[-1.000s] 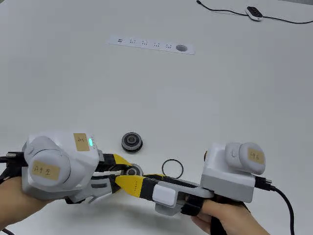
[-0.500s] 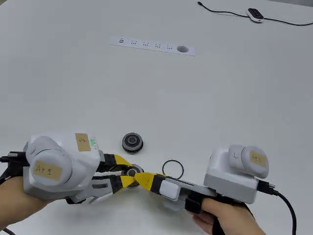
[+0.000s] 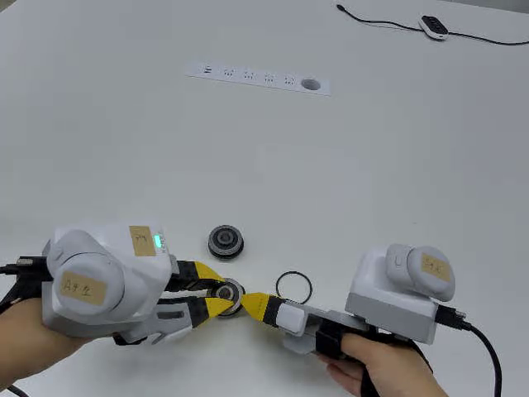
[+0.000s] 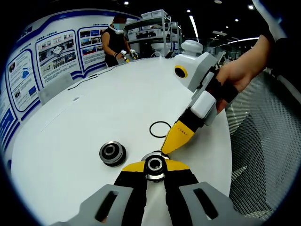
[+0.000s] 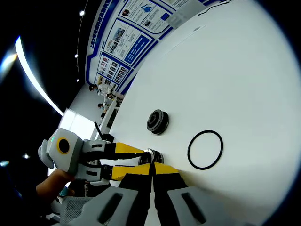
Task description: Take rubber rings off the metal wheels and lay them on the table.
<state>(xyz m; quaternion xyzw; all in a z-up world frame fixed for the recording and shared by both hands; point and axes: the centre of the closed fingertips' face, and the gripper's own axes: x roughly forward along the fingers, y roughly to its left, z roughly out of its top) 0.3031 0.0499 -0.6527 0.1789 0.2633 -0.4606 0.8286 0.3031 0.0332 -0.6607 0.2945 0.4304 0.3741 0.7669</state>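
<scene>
The left gripper (image 4: 155, 162) clamps a metal wheel (image 4: 154, 166). The right gripper (image 5: 151, 165), jaws together, touches its rim; whatever it may pinch is hidden.

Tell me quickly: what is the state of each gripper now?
Left gripper: closed on a wheel.
Right gripper: closed at that wheel's edge; whether it pinches anything cannot be told.

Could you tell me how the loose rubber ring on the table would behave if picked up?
The rubber ring is a thin black loop, so it would probably flop and weigh very little. Lying flat on the table, it looks unlikely to roll, though hard to pinch.
</scene>
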